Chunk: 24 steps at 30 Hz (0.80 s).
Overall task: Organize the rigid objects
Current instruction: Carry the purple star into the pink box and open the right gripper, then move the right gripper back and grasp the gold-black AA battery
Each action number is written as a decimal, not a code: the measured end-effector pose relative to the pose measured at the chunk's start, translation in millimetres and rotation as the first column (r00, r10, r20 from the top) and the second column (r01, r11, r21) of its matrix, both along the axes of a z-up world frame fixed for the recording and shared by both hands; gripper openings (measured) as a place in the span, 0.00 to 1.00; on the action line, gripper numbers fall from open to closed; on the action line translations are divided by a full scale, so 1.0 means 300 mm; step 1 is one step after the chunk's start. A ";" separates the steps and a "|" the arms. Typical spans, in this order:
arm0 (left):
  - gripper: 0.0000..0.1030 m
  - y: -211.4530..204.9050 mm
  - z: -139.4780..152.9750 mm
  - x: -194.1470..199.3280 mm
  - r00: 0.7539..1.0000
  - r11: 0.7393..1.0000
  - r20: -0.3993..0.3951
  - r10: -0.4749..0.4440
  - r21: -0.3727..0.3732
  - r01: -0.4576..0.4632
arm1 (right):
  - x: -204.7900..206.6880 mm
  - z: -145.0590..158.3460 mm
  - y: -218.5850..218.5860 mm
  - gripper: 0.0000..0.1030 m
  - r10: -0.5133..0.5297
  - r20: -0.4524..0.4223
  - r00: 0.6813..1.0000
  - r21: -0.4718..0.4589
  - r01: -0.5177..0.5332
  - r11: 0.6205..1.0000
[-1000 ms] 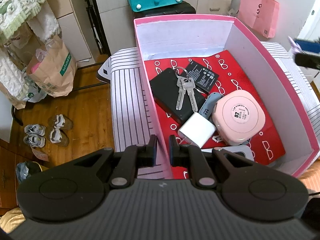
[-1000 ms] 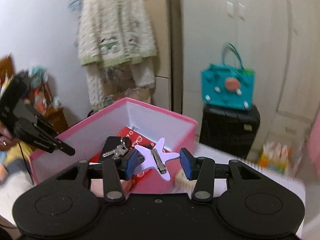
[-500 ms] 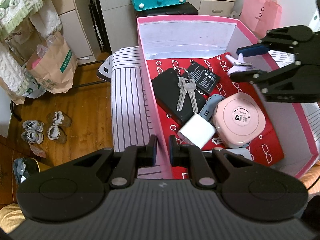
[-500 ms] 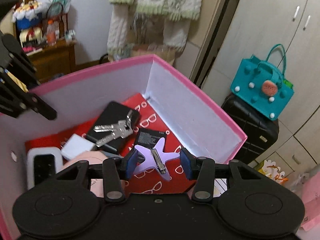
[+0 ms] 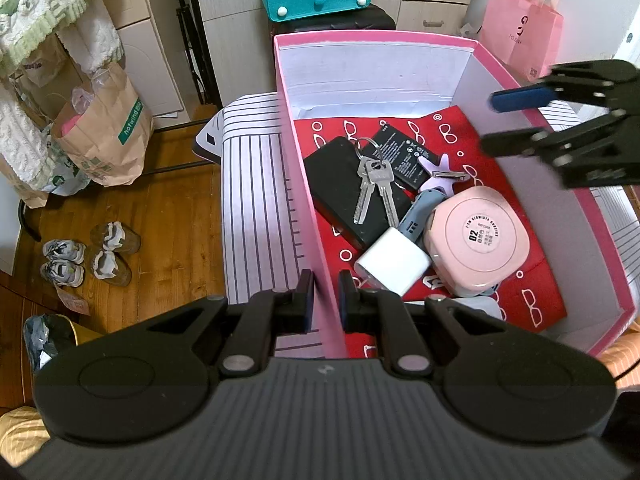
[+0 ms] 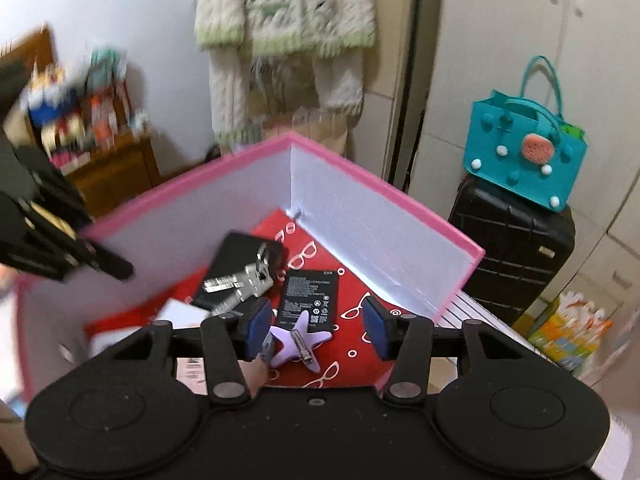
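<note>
Your star hair clip [image 5: 443, 175] lies free inside the pink box [image 5: 294, 152], with your right gripper [image 6: 316, 330] opening above it.

The lilac clip rests on the red liner [image 5: 532, 280], touching the black battery [image 5: 406, 155] and just beside the pink case [image 5: 478, 236]; neither blue pad presses it, so your right gripper holds nothing. Next to it the keys [image 5: 372, 188] sit on the power bank [image 5: 340, 184], with the white charger [image 5: 394, 266] nearer you. Your left gripper [image 5: 322, 296] is pinched onto the box's near wall, one pad on each side.
</note>
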<state>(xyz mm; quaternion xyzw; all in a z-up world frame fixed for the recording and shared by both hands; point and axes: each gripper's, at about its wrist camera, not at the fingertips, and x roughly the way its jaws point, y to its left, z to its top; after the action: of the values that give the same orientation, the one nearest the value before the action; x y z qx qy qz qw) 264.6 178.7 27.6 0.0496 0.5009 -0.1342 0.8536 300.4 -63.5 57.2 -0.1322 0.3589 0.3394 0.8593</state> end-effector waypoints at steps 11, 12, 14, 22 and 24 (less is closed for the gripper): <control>0.11 0.002 0.000 -0.006 1.000 1.000 0.007 0.010 -0.002 -0.010 | -0.151 0.069 -0.312 0.58 -0.227 -0.031 0.973 0.180 0.229 0.957; 0.11 0.003 0.000 -0.006 1.000 1.000 0.007 0.011 -0.003 -0.011 | -0.162 0.064 -0.338 0.58 -0.248 -0.033 0.968 0.182 0.250 0.951; 0.11 0.003 0.000 -0.007 1.000 1.000 0.008 0.012 -0.003 -0.012 | -0.180 0.045 -0.387 0.59 -0.288 -0.041 0.957 0.183 0.291 0.939; 0.11 -0.003 -0.003 -0.021 0.999 1.000 0.031 0.015 0.008 -0.016 | -0.236 -0.105 -0.533 0.62 -0.398 -0.019 0.917 0.176 0.395 0.902; 0.11 -0.005 -0.003 -0.025 0.999 1.000 0.034 0.016 0.009 -0.016 | -0.241 -0.148 -0.556 0.63 -0.406 -0.041 0.913 0.185 0.406 0.895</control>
<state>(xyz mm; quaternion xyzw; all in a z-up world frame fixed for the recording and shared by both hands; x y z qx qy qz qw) 257.2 177.2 26.7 0.0518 0.4872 -0.1241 0.8629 228.3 -230.3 12.9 0.0283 0.3453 0.1855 0.9196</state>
